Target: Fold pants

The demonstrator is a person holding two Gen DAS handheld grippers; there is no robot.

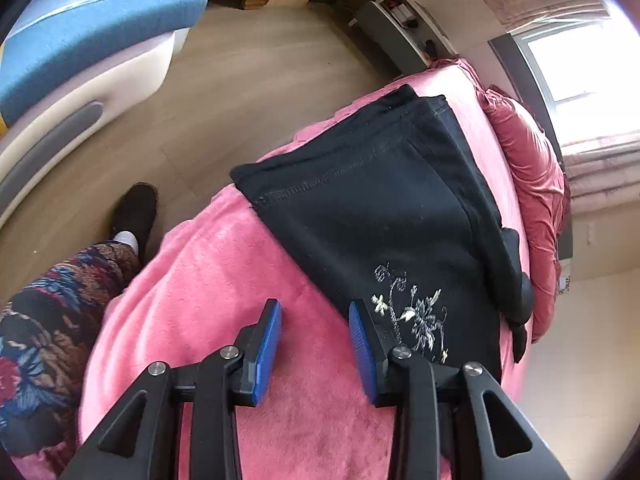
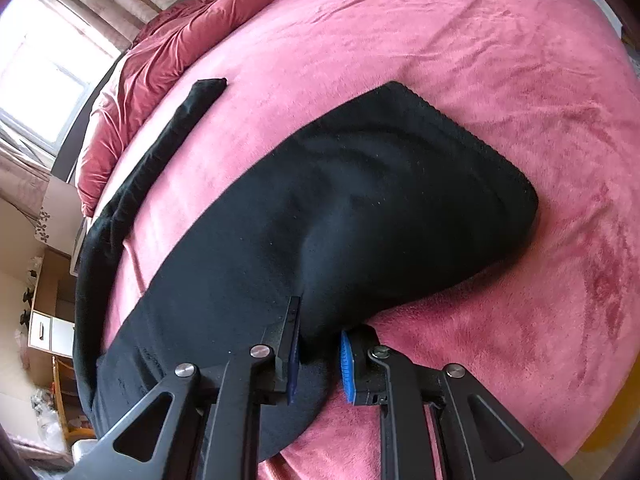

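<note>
Pants [image 2: 304,208], black, lie spread on the pink bed [image 2: 500,80]; right tongs [image 2: 320,354] pinch their near edge for folding, left tongs [image 1: 316,344] spread beside the pants, empty.

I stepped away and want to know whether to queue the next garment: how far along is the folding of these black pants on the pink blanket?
Partly done. The black pants lie doubled on the pink blanket. In hand: the right gripper pinches a fold of the cloth, while the left gripper is open, empty, beside the embroidery. Left: a black strip trails loose, so further folds remain.
</note>
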